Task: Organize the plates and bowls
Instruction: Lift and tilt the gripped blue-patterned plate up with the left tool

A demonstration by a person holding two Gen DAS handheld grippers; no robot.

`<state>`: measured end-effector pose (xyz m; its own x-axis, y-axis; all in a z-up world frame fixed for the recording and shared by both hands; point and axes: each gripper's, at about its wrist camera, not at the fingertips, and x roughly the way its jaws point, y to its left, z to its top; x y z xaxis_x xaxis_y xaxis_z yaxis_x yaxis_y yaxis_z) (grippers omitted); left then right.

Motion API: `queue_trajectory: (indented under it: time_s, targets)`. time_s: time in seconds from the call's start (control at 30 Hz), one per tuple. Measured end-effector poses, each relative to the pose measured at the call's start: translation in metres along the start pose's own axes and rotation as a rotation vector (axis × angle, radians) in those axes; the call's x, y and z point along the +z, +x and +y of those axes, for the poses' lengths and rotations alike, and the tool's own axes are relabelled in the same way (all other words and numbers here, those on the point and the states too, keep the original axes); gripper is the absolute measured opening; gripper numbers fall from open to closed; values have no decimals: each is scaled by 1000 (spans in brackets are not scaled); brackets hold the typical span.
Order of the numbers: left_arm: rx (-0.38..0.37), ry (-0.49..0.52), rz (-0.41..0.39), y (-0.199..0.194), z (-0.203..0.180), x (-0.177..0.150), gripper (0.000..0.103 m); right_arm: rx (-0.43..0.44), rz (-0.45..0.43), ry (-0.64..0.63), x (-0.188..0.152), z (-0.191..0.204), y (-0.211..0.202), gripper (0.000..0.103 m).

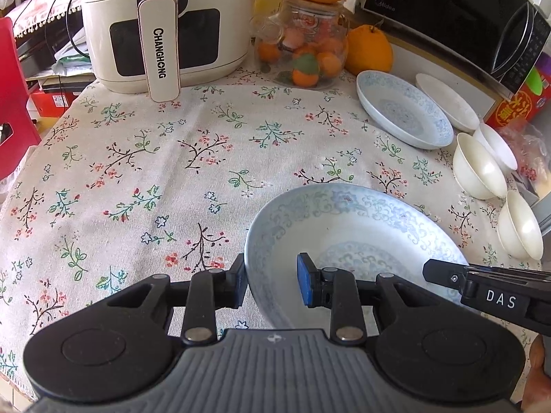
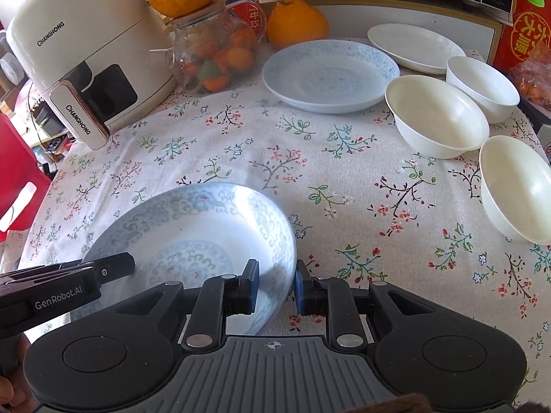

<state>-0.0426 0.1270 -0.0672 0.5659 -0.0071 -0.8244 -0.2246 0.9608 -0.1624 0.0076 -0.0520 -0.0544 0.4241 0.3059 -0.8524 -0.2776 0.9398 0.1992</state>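
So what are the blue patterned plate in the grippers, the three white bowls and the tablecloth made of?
The held plate looks like glazed ceramic, likely porcelain: glossy, with bright window glare and a printed blue scroll pattern. The white bowls have a softer satin sheen and thin walls; ceramic or melamine, hard to tell. The tablecloth looks like woven cotton or linen: matte, with visible weave and a floral print.

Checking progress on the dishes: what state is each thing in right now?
Near patterned plate: tilted, rim held on both sides.
Left gripper: shut on its left rim.
Right gripper: shut on its right rim.
Far patterned plate: flat, empty.
White plate: flat, empty.
Three white bowls: upright, unstacked.
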Motion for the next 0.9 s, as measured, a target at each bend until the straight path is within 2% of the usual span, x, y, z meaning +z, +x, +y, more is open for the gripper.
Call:
queue_trajectory:
  time_s: [0.1,0.27,0.47,0.57,0.9]
  targets:
    - [4,0,11,3,1,-2,27,-2,12,-9,-2,0,3,21]
    - [8,-9,62,12,4,-5,27,-2,80,4,-5,-3,13,23]
    - [10,-17,71,12,6,-3,25,2,87,20,-4,-6,13,23]
    - [5,-16,72,12,7,-3,25,7,79,33,-2,-9,11,23]
    - [35,-41,29,7,13,11,34,3,-1,73,14,-18,-3,27]
